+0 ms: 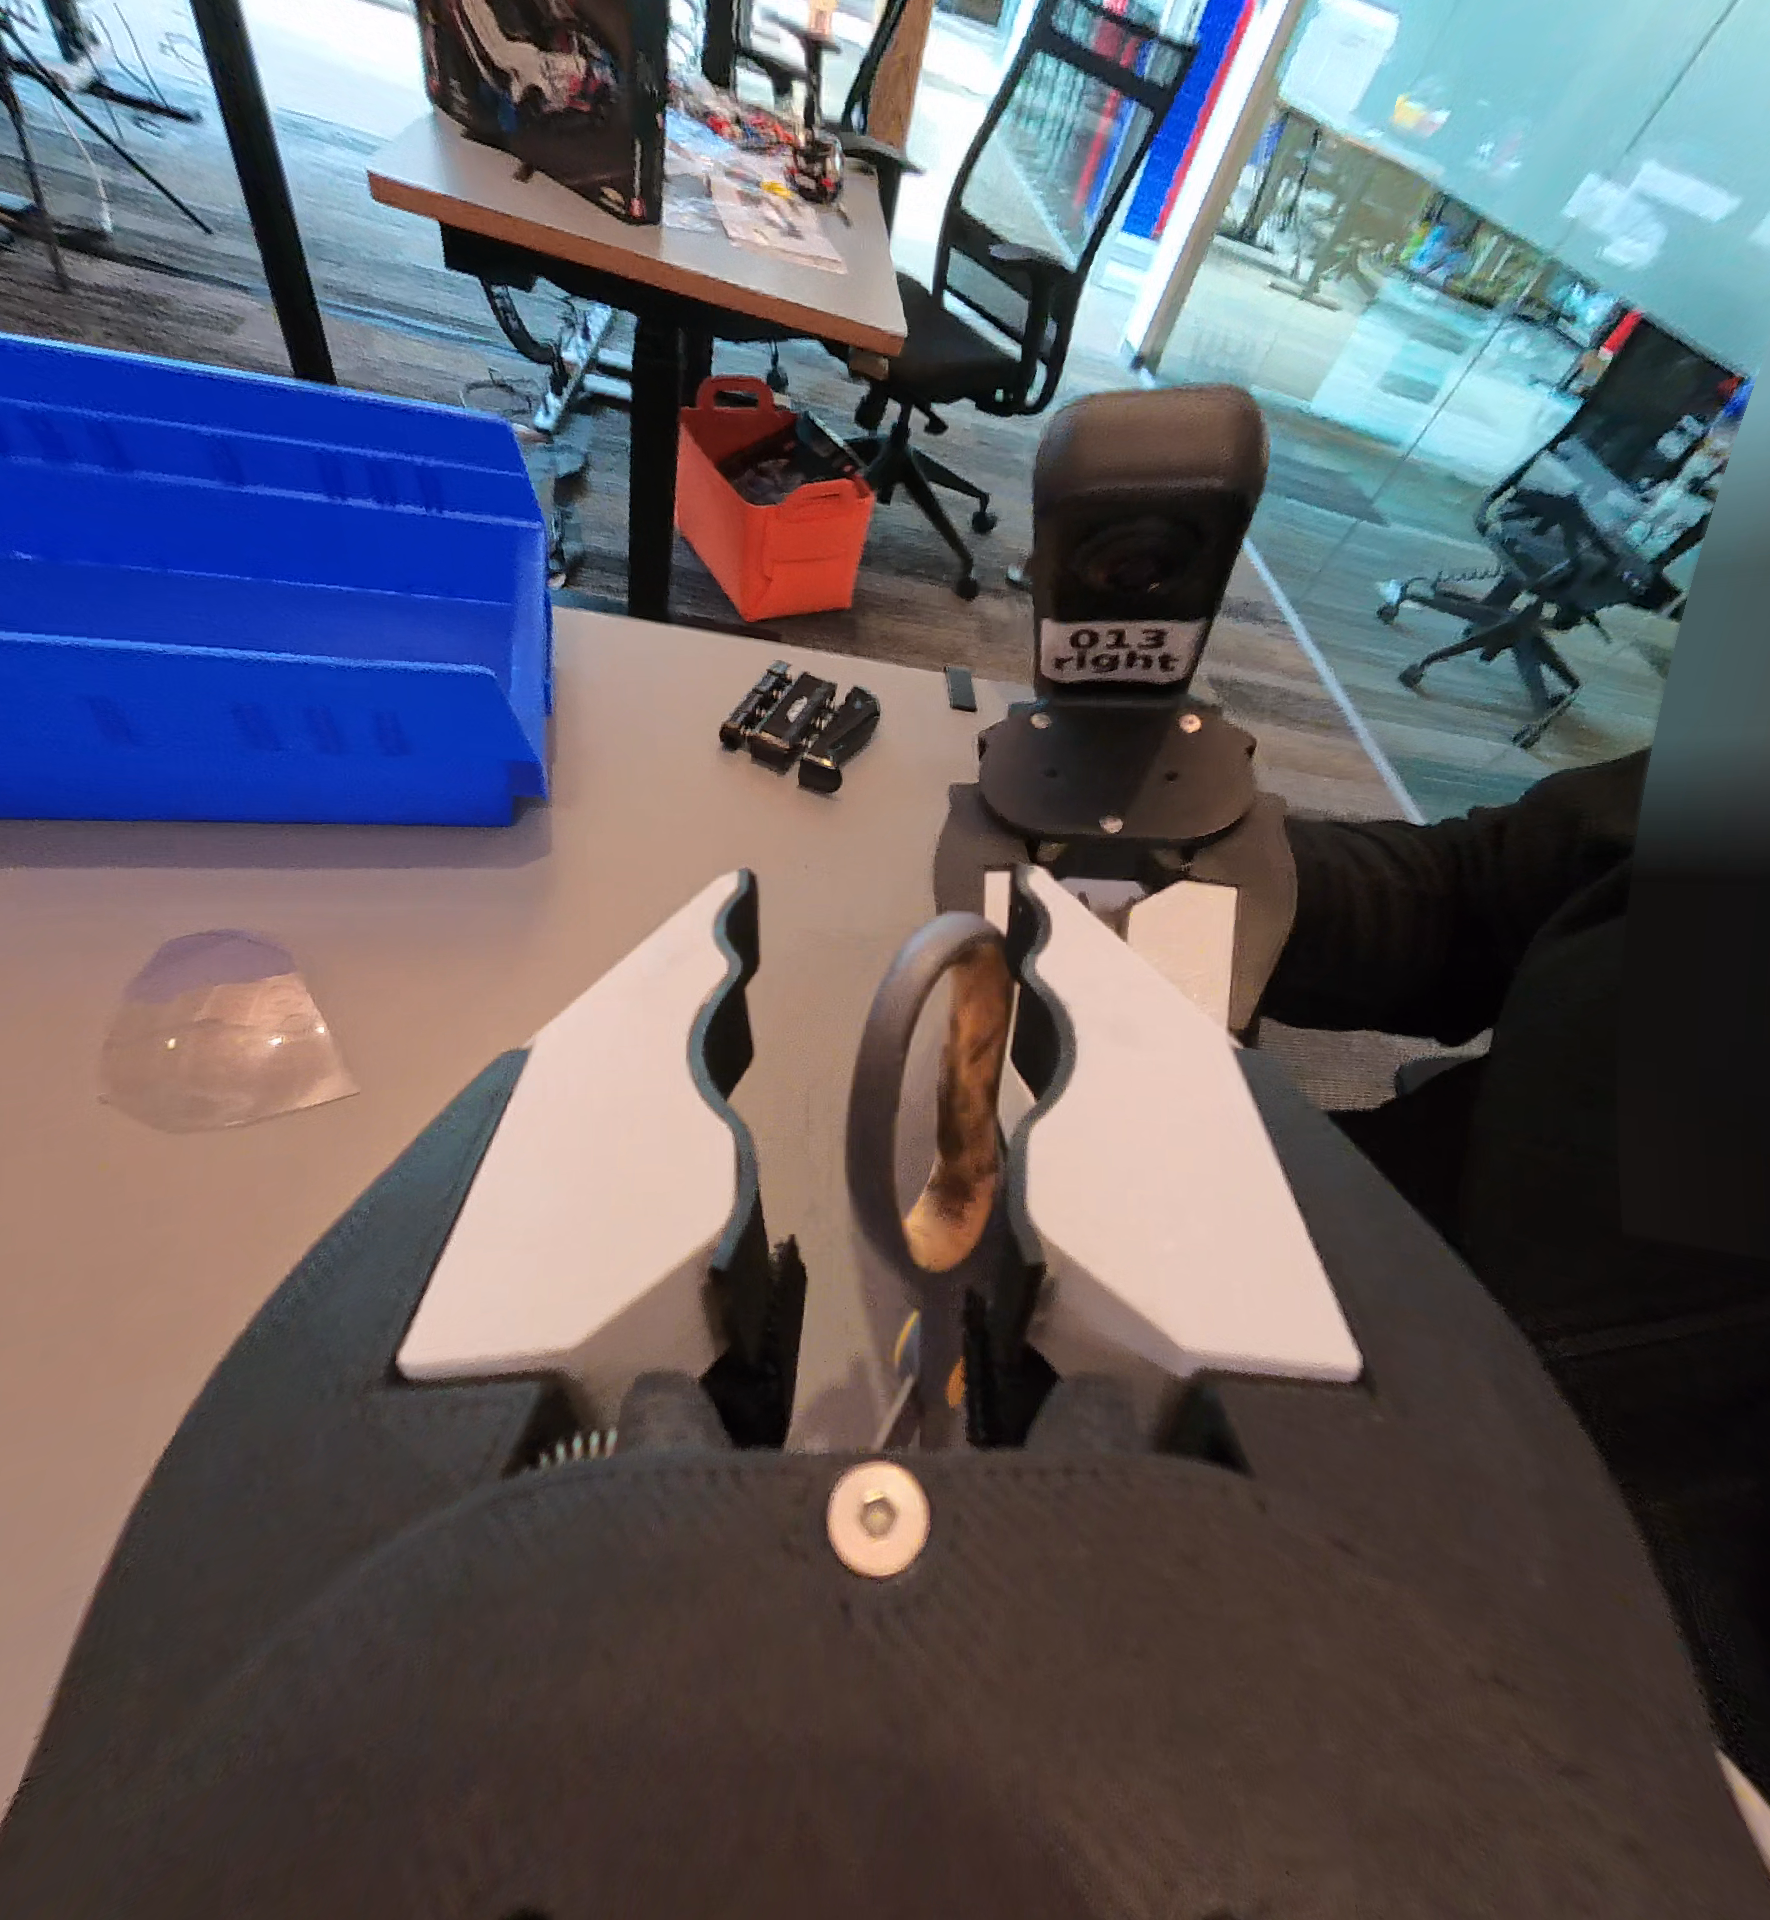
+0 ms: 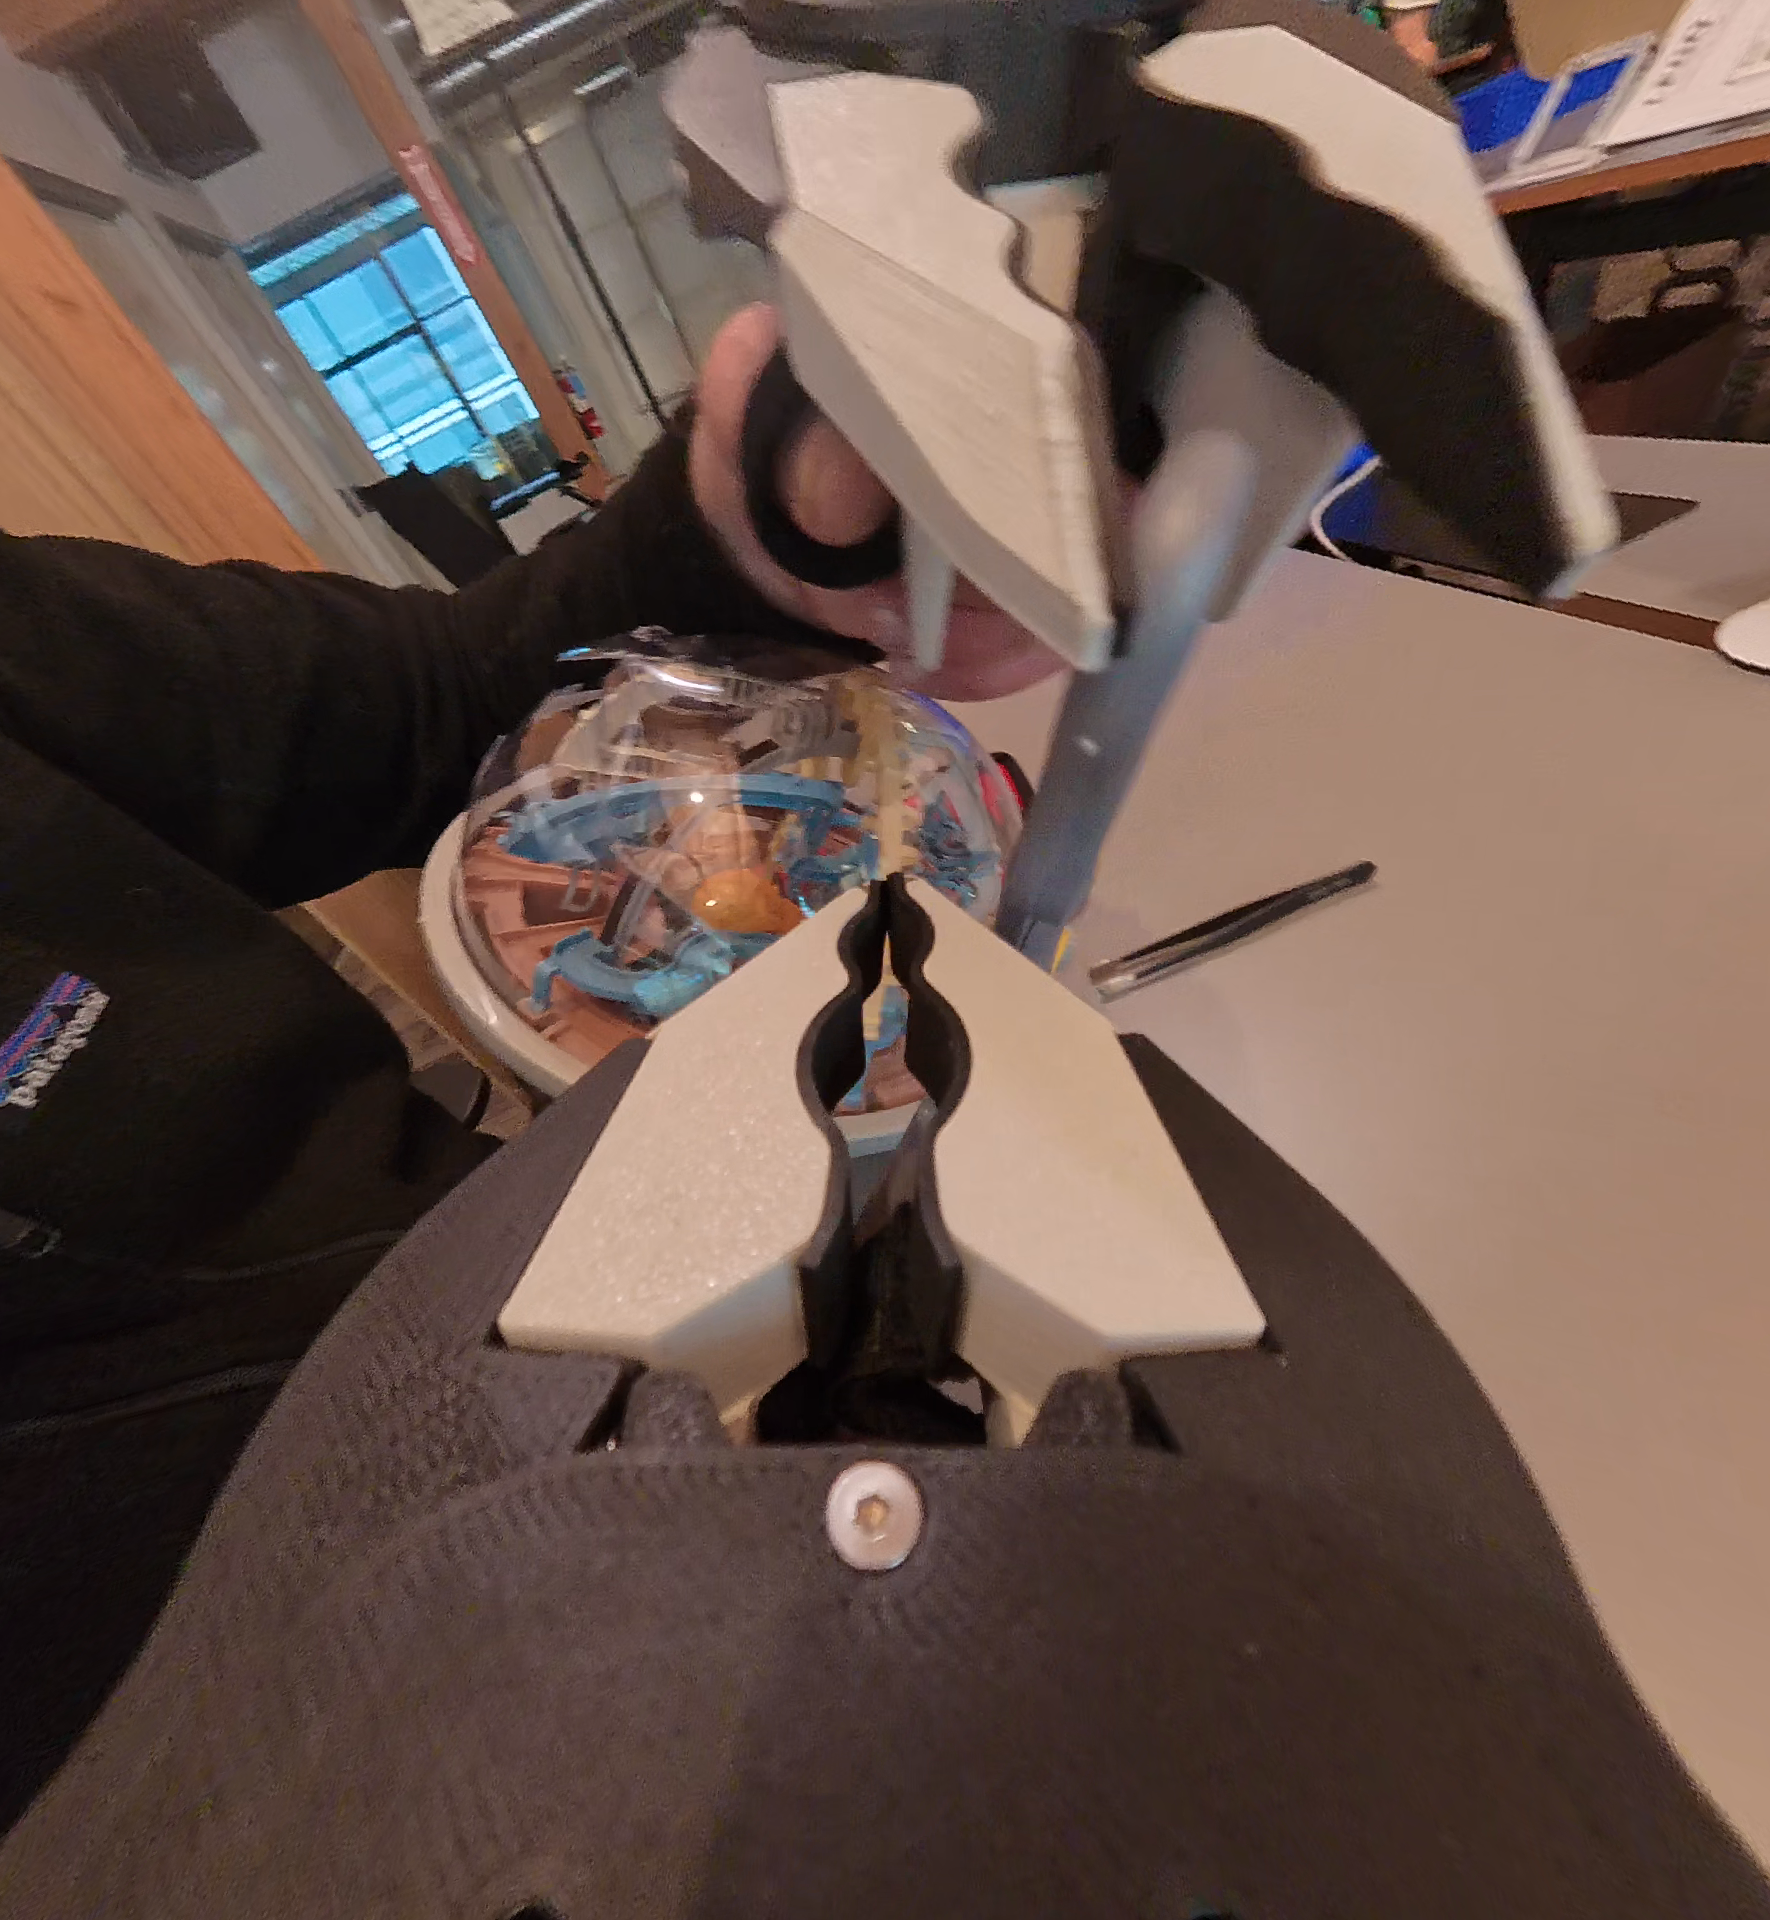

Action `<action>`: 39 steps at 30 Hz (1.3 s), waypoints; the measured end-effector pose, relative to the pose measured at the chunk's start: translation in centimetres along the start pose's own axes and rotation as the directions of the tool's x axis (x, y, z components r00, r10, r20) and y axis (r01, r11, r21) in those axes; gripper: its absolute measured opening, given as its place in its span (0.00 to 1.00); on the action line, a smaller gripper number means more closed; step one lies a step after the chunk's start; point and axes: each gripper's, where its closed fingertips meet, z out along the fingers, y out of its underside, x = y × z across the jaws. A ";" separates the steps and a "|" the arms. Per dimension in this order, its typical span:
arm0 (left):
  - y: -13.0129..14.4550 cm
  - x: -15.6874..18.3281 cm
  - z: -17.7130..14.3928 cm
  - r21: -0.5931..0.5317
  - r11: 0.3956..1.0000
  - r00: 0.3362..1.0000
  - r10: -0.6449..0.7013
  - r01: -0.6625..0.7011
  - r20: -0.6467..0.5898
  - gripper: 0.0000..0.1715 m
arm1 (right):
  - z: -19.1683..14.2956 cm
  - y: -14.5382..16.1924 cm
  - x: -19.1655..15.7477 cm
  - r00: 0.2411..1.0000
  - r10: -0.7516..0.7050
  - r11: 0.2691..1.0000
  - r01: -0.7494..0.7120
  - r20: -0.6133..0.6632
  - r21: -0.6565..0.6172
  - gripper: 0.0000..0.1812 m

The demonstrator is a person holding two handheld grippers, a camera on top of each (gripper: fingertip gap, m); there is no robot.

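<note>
My left gripper (image 1: 876, 888) has its jaws apart. The dark handle ring of a pair of scissors (image 1: 876, 1060) sits between them against the right finger, clear of the left one. In the right wrist view the left gripper (image 2: 1338, 603) hangs above the table, and the grey scissors blade (image 2: 1089, 748) points down to it. My right gripper (image 2: 886, 899) is shut on a thin pale strip (image 2: 883, 790) at the edge of a clear plastic dome pack (image 2: 673, 790) holding a blue and brown toy. The right gripper (image 1: 1099, 904) faces the left one closely.
The grey table (image 1: 237, 1299) carries stacked blue bins (image 1: 216, 582) at the far left, a loose clear plastic piece (image 1: 226, 1029) and small black parts (image 1: 798, 722). Black tweezers (image 2: 1234, 925) lie right of the dome. A person's dark sleeve (image 2: 237, 727) is behind it. One gripper's finger ends stand about 9 cm off the other's.
</note>
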 end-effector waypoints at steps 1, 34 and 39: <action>-0.1 -0.1 -0.4 0.015 1.000 1.000 -0.017 0.017 -0.005 0.27 | 0.1 0.2 -0.1 1.000 -0.011 1.000 0.011 -0.004 -0.010 0.00; 1.9 0.3 -1.9 0.021 0.996 0.995 -0.085 0.086 -0.057 0.03 | -2.3 6.4 1.6 0.986 0.033 0.995 -0.048 -0.166 -0.086 0.04; 1.0 -1.0 -2.6 0.070 0.995 0.994 -0.076 0.071 0.072 0.03 | -2.7 4.9 1.3 0.987 -0.014 0.980 -0.019 -0.161 -0.200 0.05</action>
